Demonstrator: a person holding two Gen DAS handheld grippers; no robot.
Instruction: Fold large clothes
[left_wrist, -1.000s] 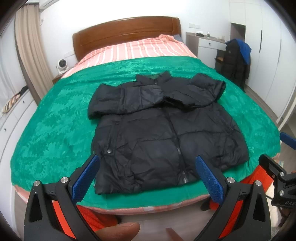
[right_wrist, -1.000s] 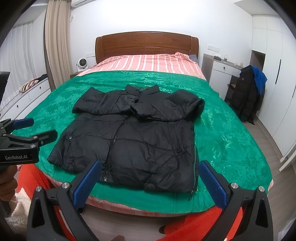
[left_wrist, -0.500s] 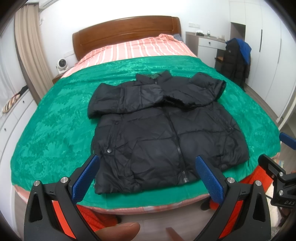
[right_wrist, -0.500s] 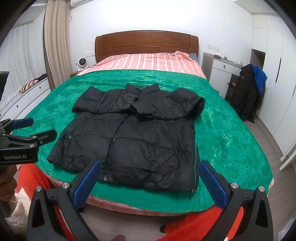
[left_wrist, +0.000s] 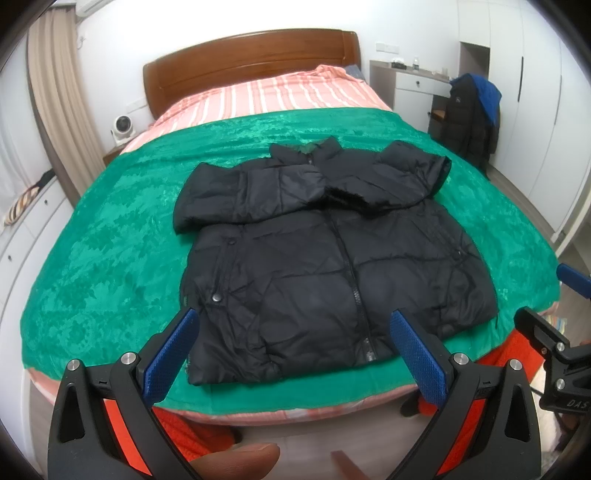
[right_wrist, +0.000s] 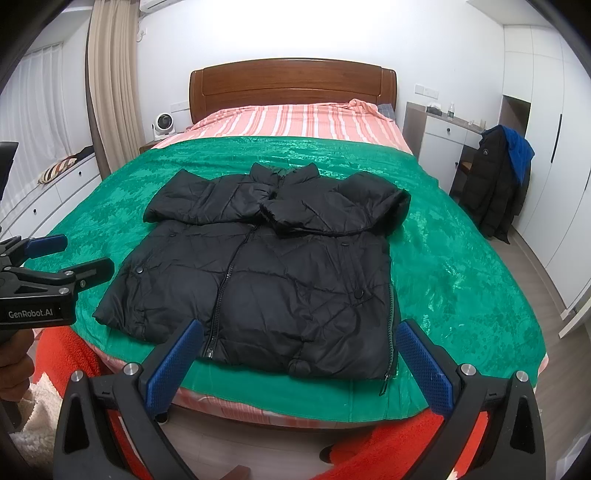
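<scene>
A black puffer jacket (left_wrist: 325, 258) lies front up on the green bedspread (left_wrist: 110, 258), zipped, both sleeves folded across the chest. It also shows in the right wrist view (right_wrist: 266, 273). My left gripper (left_wrist: 293, 332) is open and empty, held off the foot of the bed in front of the jacket's hem. My right gripper (right_wrist: 299, 339) is open and empty, also short of the hem. Each gripper shows at the edge of the other's view: the right one (left_wrist: 554, 325) and the left one (right_wrist: 59, 258).
The bed has a wooden headboard (right_wrist: 291, 85) and a striped pink sheet (right_wrist: 295, 122). A dark coat with a blue garment (right_wrist: 498, 181) hangs at the right by a white desk (right_wrist: 439, 136). White drawers (right_wrist: 48, 199) line the left wall. Red fabric (right_wrist: 388, 450) lies below.
</scene>
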